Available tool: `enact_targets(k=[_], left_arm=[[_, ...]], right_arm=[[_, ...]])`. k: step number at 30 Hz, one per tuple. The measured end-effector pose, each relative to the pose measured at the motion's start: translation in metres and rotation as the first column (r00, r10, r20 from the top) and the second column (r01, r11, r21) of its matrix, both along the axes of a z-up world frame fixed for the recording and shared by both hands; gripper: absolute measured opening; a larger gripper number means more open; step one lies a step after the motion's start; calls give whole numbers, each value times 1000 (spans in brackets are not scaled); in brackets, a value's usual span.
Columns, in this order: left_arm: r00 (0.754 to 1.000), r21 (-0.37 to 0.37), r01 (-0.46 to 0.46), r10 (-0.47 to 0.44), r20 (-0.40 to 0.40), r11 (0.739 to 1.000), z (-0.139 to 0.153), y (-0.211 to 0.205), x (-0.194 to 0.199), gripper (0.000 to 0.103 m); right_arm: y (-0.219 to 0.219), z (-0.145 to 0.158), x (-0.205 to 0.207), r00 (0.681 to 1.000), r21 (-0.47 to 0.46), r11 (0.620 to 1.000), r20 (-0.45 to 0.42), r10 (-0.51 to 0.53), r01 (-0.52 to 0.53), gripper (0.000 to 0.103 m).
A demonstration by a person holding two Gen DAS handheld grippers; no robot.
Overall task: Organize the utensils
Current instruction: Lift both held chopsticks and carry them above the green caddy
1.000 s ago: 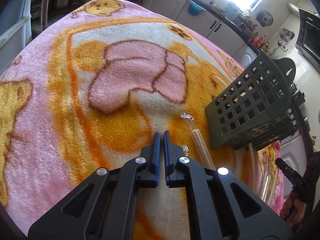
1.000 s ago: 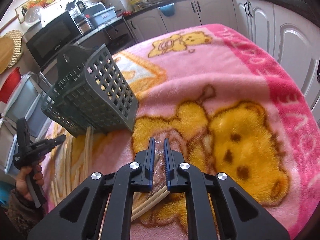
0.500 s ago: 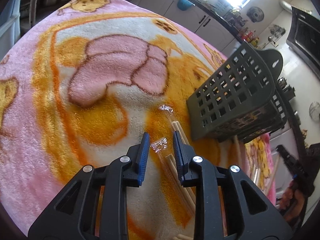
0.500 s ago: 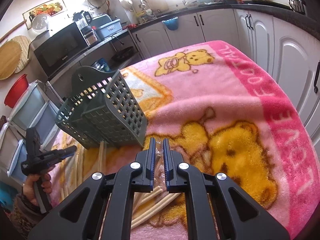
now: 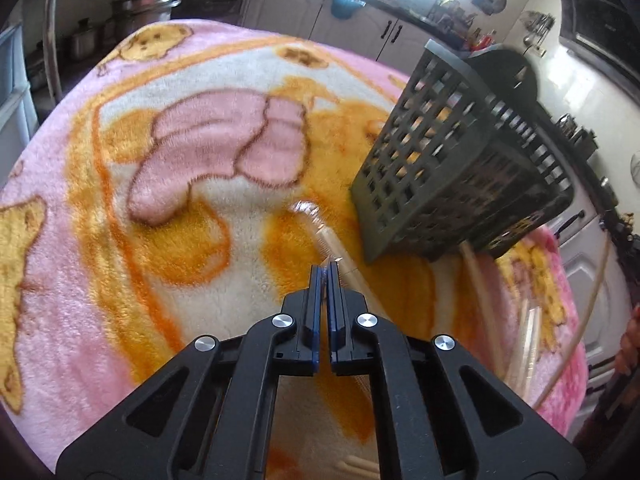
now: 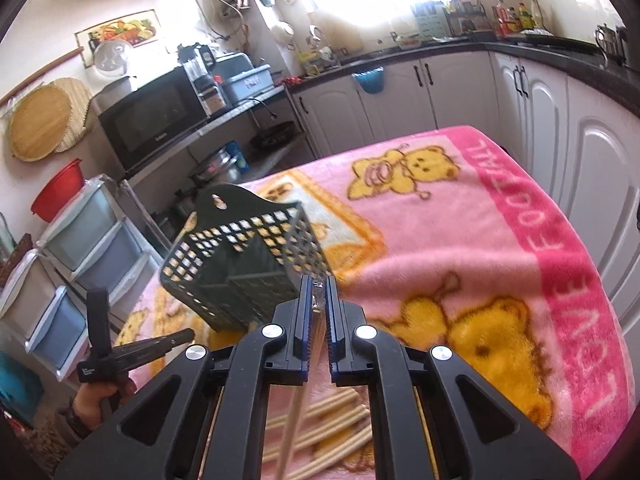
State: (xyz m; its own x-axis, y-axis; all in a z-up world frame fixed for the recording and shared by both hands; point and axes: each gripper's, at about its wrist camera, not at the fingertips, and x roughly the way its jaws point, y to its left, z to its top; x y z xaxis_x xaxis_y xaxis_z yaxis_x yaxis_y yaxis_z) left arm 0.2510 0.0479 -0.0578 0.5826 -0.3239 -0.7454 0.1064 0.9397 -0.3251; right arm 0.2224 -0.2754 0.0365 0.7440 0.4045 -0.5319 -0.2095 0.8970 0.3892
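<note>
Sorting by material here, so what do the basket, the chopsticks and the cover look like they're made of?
Basket: probably moulded plastic, matt dark green, with a square grid and hanging tab.
Chopsticks: pale wood or bamboo, unvarnished-looking, some in clear crinkly wrap.
Cover: plush fleece, fuzzy pile, printed bears.

both wrist cameras looked forward along their fingers, low over the blanket (image 5: pixel 168 184); both views shared the dark basket (image 6: pixel 240 264).

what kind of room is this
Most likely a home kitchen: a microwave sits on a dark counter, white cabinets line the walls, and stacked metal pots stand nearby. The work surface is a table under a pink teddy-bear blanket.
</note>
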Motion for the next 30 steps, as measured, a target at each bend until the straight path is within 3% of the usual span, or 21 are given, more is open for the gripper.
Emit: enact_targets(k=[7,15,30], left_arm=[[989,-35,2,3,147,999,58,6,-22,1],[953,-66,39,-17,302,997,121,0,-47,1],[884,-110,145,-79,460,983,189,-34,-61,1]], right_arm=[[11,28,-9,996,6,999,76,42,-43,6],[21,54,-19,986,6,997,148,78,-80,6],[47,95,-25,955,-5,989,259,142,-146,6]])
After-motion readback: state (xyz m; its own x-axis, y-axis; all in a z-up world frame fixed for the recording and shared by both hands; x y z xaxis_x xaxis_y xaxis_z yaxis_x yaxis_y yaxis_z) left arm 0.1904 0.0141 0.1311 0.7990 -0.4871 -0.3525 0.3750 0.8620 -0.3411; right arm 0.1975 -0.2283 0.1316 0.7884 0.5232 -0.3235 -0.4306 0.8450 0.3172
